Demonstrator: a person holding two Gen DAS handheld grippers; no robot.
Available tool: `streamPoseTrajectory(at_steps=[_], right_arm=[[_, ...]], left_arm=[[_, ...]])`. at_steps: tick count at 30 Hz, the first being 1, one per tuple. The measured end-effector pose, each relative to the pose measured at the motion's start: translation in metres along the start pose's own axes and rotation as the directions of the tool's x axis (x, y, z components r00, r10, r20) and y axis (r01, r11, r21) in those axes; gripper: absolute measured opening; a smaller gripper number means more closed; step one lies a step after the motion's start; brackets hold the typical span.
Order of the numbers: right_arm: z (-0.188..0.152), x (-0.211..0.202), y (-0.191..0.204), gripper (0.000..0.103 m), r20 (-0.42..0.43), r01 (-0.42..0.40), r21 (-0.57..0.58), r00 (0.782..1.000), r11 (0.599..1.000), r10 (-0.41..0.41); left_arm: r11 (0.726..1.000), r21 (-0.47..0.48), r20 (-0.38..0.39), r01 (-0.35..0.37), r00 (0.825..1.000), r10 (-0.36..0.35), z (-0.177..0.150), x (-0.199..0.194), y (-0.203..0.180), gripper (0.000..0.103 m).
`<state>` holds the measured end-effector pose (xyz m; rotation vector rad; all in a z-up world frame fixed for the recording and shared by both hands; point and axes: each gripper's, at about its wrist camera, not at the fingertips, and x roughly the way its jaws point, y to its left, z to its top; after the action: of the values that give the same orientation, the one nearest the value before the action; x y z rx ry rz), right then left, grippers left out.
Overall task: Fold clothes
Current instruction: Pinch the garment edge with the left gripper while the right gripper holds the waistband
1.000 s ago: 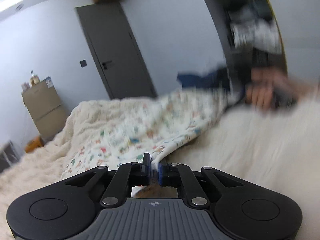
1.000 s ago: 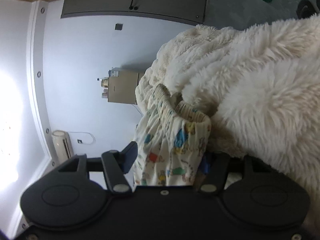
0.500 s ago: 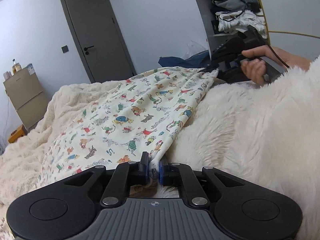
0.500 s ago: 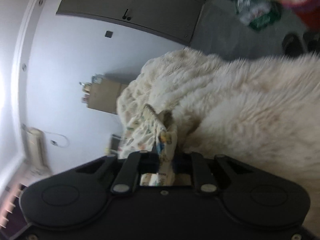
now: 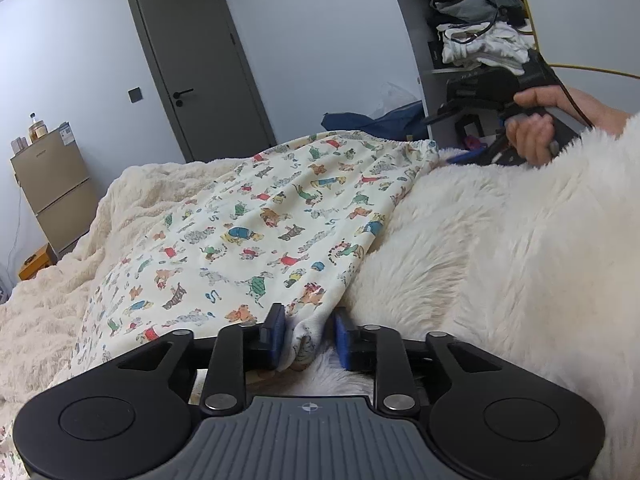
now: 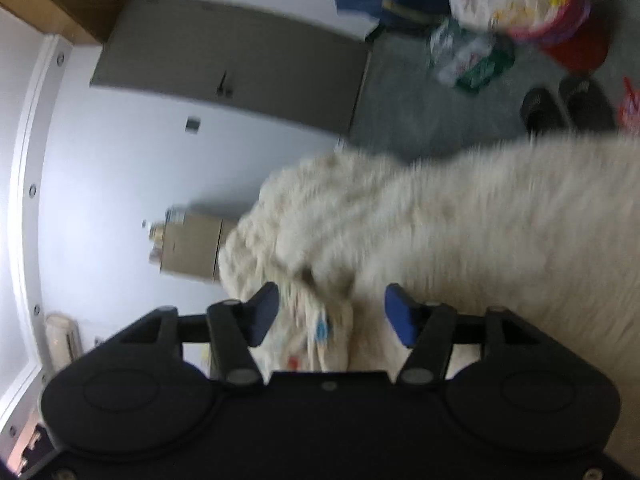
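A cream garment (image 5: 280,232) printed with small cartoon animals lies spread flat on a fluffy white blanket (image 5: 500,248). My left gripper (image 5: 308,336) is open, and the garment's near corner lies loose between its blue pads. At the far end, a hand (image 5: 528,136) holds my right gripper (image 5: 464,156) just off the elastic waistband. The right wrist view is blurred. In it my right gripper (image 6: 332,314) stands open, with a bunched corner of the garment (image 6: 320,332) lying between the fingers and not pinched.
A grey door (image 5: 200,68) and a small beige fridge (image 5: 52,196) stand behind the bed. Shelves with piled clothes (image 5: 480,36) are at the right, above a blue bag (image 5: 380,124). Dark shoes (image 6: 568,108) and a red bucket (image 6: 576,40) sit on the floor.
Both grippers were shut on the garment half a second ago and are open now. The garment has settled flat on the blanket, and the right gripper has moved, blurring its view.
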<state>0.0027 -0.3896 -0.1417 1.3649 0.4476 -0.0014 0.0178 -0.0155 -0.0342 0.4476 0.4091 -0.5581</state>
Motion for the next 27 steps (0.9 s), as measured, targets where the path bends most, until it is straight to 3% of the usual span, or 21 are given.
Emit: streamPoseTrajectory(at_steps=[7,9,11,12,16,19,21,24,25,26,27], right_arm=[[0.010,0.051,0.002,0.056,-0.001,-0.226,0.056,0.974,0.972,0.227],[0.012,0.062,0.004,0.050,0.028,-0.228,0.031,0.974,0.973,0.227],[0.014,0.073,0.002,0.027,0.055,-0.212,0.038,0.976,0.977,0.209],[0.015,0.076,-0.001,0.020,0.054,-0.198,0.050,0.979,0.979,0.195],[0.024,0.080,-0.005,0.016,0.041,-0.181,0.039,0.983,0.983,0.179],[0.035,0.068,0.002,0.000,0.144,-0.136,-0.038,0.980,0.990,0.140],[0.052,0.054,-0.003,0.000,0.226,-0.115,-0.035,0.967,0.993,0.120],[0.077,0.035,-0.026,0.010,0.207,-0.144,0.124,0.971,0.982,0.117],[0.078,0.027,-0.031,0.018,0.193,-0.137,0.149,0.975,0.979,0.107],[0.079,0.023,-0.035,0.037,0.177,-0.128,0.158,0.979,0.979,0.099],[0.076,0.016,-0.037,0.049,0.138,-0.105,0.167,0.987,0.980,0.082]], left_arm=[[1.000,-0.018,0.002,0.005,1.000,-0.005,-0.003,0.002,-0.002,0.029],[1.000,-0.018,0.002,0.003,1.000,-0.003,-0.003,0.002,-0.003,0.029],[1.000,-0.017,0.003,0.000,1.000,0.000,-0.003,0.002,-0.004,0.029],[1.000,-0.017,0.003,0.000,1.000,0.000,-0.003,0.002,-0.005,0.029],[1.000,-0.018,0.003,0.002,1.000,-0.002,-0.003,0.002,-0.007,0.029],[1.000,-0.024,0.001,0.003,1.000,-0.003,-0.003,0.002,-0.005,0.029],[1.000,-0.026,0.002,0.004,1.000,-0.004,-0.004,0.001,-0.004,0.029],[1.000,-0.029,0.001,0.005,1.000,-0.005,-0.004,0.002,-0.004,0.029],[1.000,-0.028,0.000,0.004,1.000,-0.004,-0.003,0.002,-0.005,0.029],[1.000,-0.026,0.000,0.001,1.000,-0.001,-0.003,0.002,-0.005,0.029],[1.000,-0.025,0.001,0.000,1.000,0.000,-0.003,0.002,-0.006,0.029]])
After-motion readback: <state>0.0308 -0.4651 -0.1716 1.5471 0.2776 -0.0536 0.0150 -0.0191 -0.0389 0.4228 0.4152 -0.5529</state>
